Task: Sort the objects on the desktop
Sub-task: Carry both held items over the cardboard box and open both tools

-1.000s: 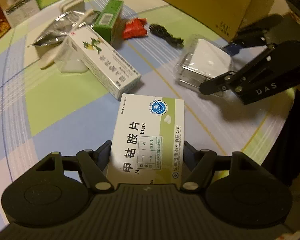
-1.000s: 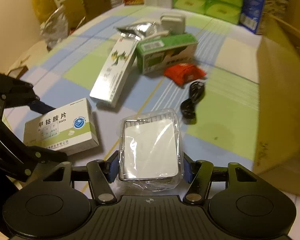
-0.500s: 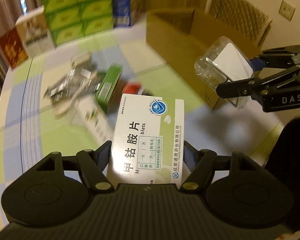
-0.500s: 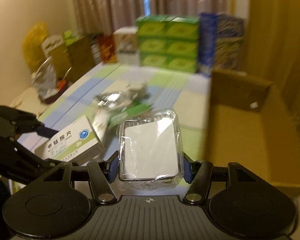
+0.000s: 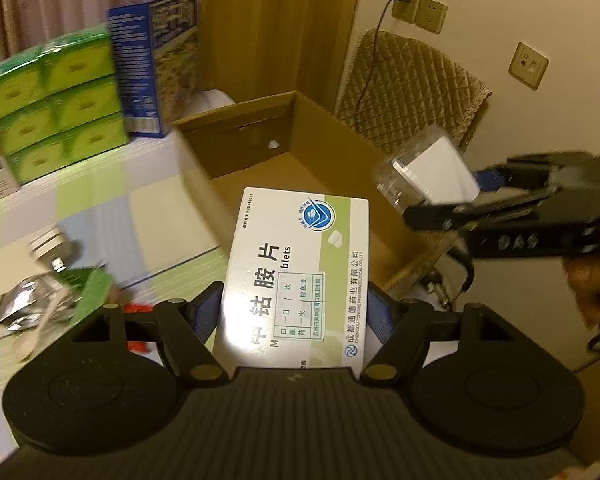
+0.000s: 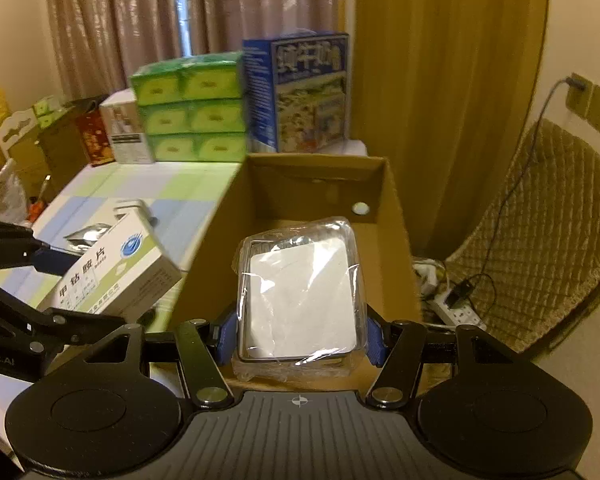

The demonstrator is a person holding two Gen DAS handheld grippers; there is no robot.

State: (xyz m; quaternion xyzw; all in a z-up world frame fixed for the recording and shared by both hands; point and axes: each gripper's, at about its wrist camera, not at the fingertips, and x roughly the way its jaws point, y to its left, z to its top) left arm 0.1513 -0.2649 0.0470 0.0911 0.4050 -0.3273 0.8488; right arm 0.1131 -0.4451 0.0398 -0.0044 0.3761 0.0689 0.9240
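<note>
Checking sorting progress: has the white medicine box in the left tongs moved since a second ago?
Yes. The white medicine box, gripped by the left tongs, has risen off the checked tablecloth and now hangs over the open cardboard box.

medicine box (image 5: 300, 272): "甲钴胺片", "blets", maker line "成都通德药业有限公司". Left gripper (image 6: 4, 356) body, beside that box: "bot.AI".

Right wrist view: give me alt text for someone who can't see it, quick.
The right gripper holds a clear plastic-wrapped white packet above an open, empty-looking cardboard box. At left, the left gripper holds a white and green medicine box over a checked tablecloth; stacked green boxes and curtains stand behind.
</note>
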